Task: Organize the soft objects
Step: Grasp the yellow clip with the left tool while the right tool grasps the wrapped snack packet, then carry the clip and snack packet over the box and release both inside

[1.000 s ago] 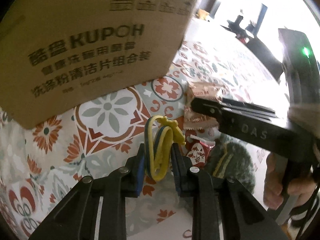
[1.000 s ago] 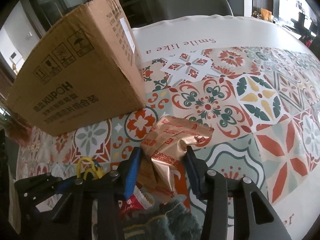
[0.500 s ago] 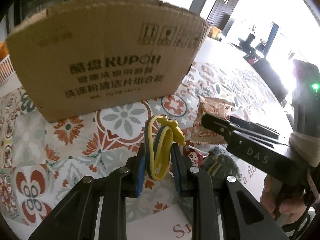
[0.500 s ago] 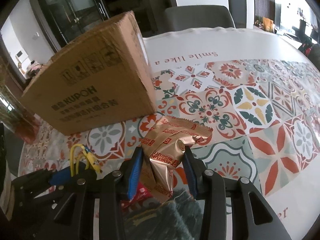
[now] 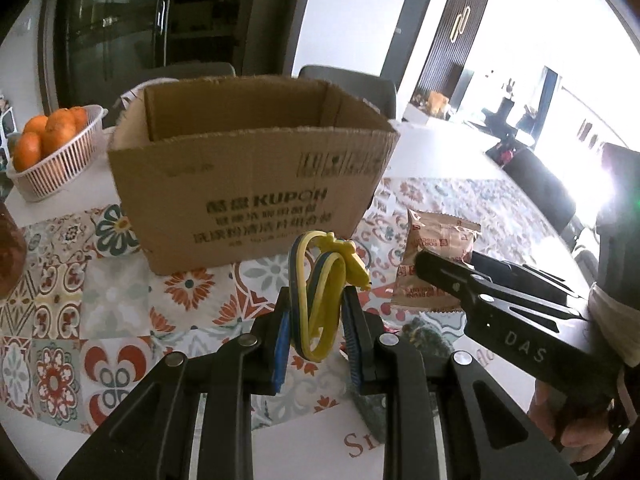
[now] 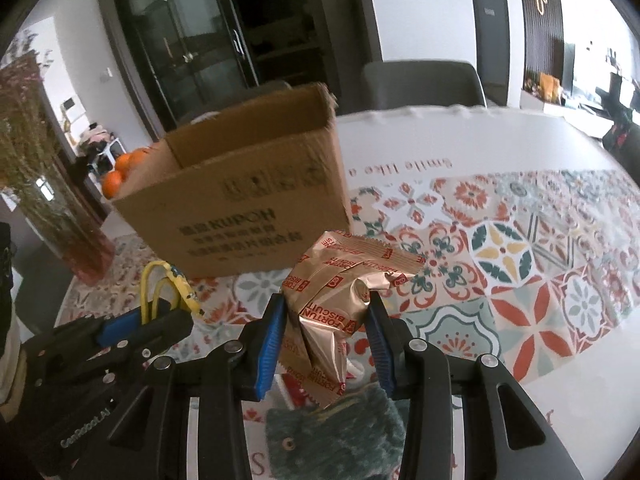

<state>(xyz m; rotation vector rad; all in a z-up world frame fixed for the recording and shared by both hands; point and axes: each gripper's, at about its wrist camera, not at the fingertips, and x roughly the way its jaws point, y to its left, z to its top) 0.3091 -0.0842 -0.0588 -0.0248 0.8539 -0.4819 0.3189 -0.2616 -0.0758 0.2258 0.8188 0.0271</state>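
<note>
open cardboard box (image 5: 256,184), basket (image 5: 52,168) (holding oranges (image 5: 48,132))

R tool (image 6: 326,334) clamped on biscuit pack (image 6: 340,300), cardboard box (image 6: 244,208) behind.

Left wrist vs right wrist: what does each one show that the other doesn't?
Only the left wrist view: the white basket under the oranges, whole. Only the right wrist view: the dried flowers in a pink vase, and a green fuzzy item seen clearly. Both: the open cardboard box, the left hand-held gripper shut on the yellow band, the right hand-held gripper shut on the biscuit packet.
</note>
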